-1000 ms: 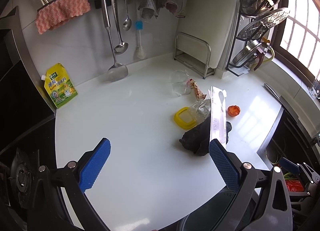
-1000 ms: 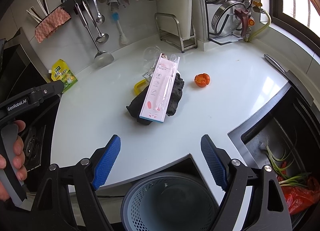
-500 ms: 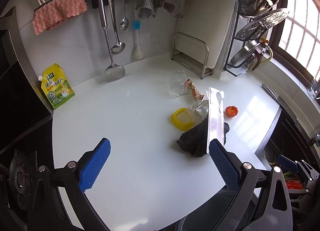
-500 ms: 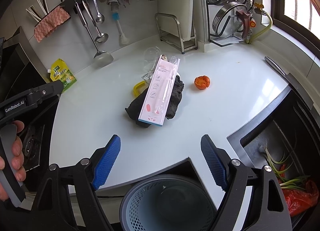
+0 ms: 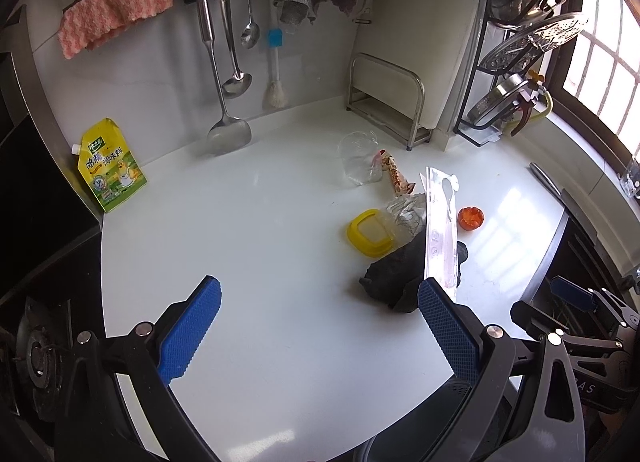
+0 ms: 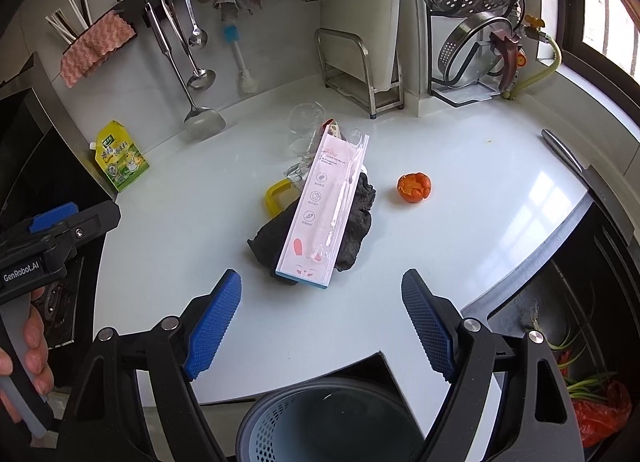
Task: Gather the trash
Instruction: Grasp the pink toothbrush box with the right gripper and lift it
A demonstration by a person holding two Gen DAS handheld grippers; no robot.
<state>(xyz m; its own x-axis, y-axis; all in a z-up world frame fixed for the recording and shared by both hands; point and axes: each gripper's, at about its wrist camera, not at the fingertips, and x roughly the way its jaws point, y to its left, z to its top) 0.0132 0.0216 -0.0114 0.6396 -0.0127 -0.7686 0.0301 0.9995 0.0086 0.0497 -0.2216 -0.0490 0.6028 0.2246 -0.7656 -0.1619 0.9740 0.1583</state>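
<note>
Hovering, both spread and empty: left gripper [image 5: 320, 326], right gripper [image 6: 322, 318]. Advice: pinch the pink toothbrush package [image 6: 324, 214] lying atop the black cloth [image 6: 356, 222] by its near end, then drop into the bin [image 6: 332, 422].

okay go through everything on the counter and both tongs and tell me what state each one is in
Left tongs: open, empty.
Right tongs: open, empty.
Pink package: lying flat on the black cloth.
Black cloth: crumpled on the counter.
Yellow lid: lying flat, partly under a clear wrapper.
Clear cup: on its side, empty.
Orange peel: lying loose, apart from the pile.
Trash bin: open; contents unclear.
</note>
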